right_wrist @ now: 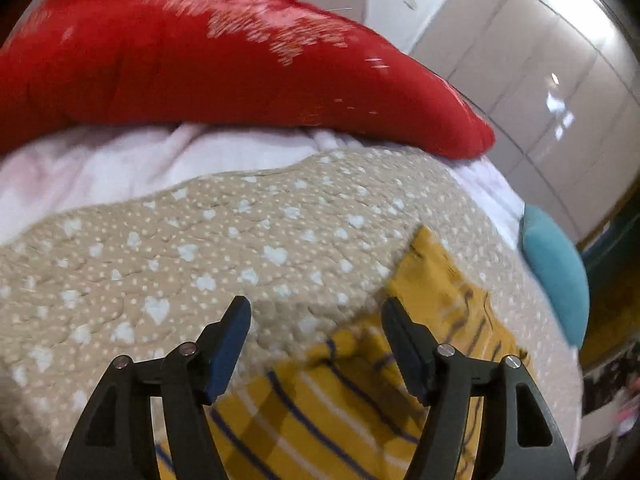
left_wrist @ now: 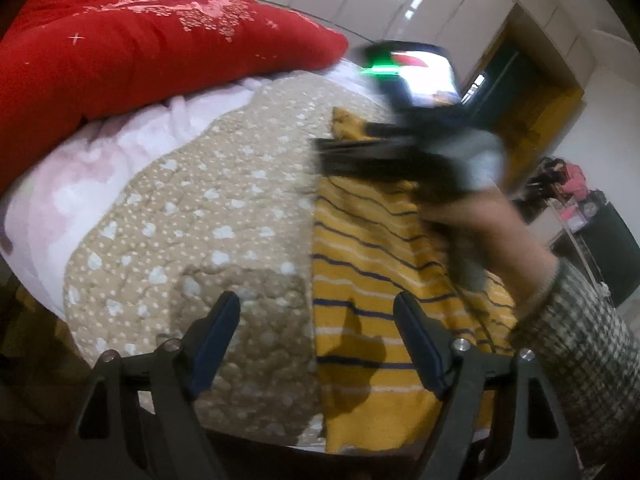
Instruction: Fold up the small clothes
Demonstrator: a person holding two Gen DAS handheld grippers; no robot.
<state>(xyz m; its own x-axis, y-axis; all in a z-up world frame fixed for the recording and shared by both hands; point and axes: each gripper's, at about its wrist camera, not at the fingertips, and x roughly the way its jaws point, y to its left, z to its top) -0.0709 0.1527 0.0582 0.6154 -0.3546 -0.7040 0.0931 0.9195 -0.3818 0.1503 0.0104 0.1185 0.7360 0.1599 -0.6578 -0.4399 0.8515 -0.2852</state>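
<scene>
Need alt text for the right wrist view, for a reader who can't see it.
The open right gripper hangs over a yellow striped garment lying on a beige heart-print quilt, nothing between its jaws. Behind lie a red quilt and a teal cushion.

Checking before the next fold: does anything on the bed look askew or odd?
Nothing is damaged or spilled. The yellow striped garment lies rumpled on the beige quilt, its far corner sticking out unevenly.

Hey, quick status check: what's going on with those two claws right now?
Left gripper open, empty. Right gripper open, empty. Yellow striped garment flat on beige quilt. Nothing blocking.
</scene>
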